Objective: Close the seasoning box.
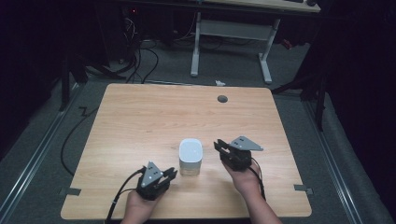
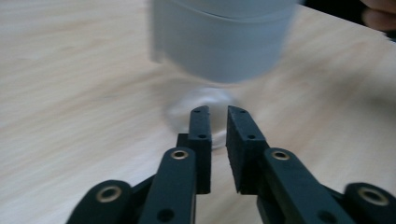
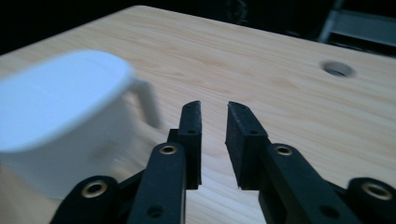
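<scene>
High view, container: white lidded container stands upright near the table's front edge, between both hands.
High view, left gripper: left gripper sits at the container's 7 o'clock, just beside its base, not visibly touching; jaw gap can't be read from here.
High view, right gripper: right gripper sits at the container's 3 o'clock, near, apart from its wall.
High view, landmark: cable hole lies at the table's 12 o'clock, well apart from the work.
Left gripper view, jaws: nearly closed, a narrow slit between them, nothing held; left gripper points at the clear base under the white body, blurred.
Right gripper view, jaws: slightly parted, empty; right gripper aims past the container, which lies at 9 o'clock; a handle-like loop shows on its side, blurred.
Step, judged: approach for a two-sided grasp.
Advice: widen both sets of jaws before closing in; steady the low base with the left, take the loop or lid edge with the right; go slow, since the tall body may tip.
</scene>
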Motion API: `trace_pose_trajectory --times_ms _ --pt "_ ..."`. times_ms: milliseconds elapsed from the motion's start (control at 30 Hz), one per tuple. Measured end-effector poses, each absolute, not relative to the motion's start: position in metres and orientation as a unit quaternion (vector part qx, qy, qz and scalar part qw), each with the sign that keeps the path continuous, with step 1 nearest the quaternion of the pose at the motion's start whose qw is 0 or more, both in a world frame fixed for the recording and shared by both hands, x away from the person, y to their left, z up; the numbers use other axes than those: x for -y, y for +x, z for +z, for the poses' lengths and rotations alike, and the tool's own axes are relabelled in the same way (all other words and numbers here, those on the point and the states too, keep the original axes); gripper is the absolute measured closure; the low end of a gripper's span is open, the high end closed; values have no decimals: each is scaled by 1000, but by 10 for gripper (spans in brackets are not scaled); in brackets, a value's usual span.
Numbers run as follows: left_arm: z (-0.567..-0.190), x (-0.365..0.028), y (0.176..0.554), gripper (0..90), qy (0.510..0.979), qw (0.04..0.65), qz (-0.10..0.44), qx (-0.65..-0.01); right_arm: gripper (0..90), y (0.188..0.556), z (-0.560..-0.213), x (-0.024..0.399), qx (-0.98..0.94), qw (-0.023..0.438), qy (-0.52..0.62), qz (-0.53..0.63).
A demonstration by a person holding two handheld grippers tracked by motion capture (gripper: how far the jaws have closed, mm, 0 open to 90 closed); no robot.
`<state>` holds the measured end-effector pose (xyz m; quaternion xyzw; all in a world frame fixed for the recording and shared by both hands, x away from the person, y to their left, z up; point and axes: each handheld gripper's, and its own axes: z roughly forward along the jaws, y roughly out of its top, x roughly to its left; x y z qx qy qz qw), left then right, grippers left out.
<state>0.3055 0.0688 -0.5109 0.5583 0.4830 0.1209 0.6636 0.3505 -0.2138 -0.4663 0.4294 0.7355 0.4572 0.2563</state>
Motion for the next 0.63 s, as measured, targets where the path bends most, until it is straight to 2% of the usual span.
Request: trace_pose_trajectory --times_ms 33,100,133,167,200,400,433,500,633 --pt "-510 -76 309 758 555 662 126 -487 727 351 -471 226 -728 262 445 452" --pt "-510 -94 318 666 552 652 151 -498 635 351 -484 256 -709 266 485 437" --pt "-515 -114 325 628 560 629 183 -507 605 349 -490 267 -703 268 499 430" --pt "-515 -114 325 595 560 629 183 -507 605 349 -490 267 -703 268 499 430" --pt "-523 -134 330 572 558 612 205 -521 555 343 -502 289 -693 277 522 413" --pt "-530 -165 331 529 525 603 202 -566 541 308 -518 322 -666 298 557 397" --pt "-529 -165 330 529 522 604 203 -568 543 306 -514 323 -672 291 554 397" --pt "-527 -162 331 527 521 605 207 -565 557 303 -508 322 -674 307 540 400" --pt "-528 -151 326 527 534 602 210 -555 546 303 -515 320 -678 288 543 403"
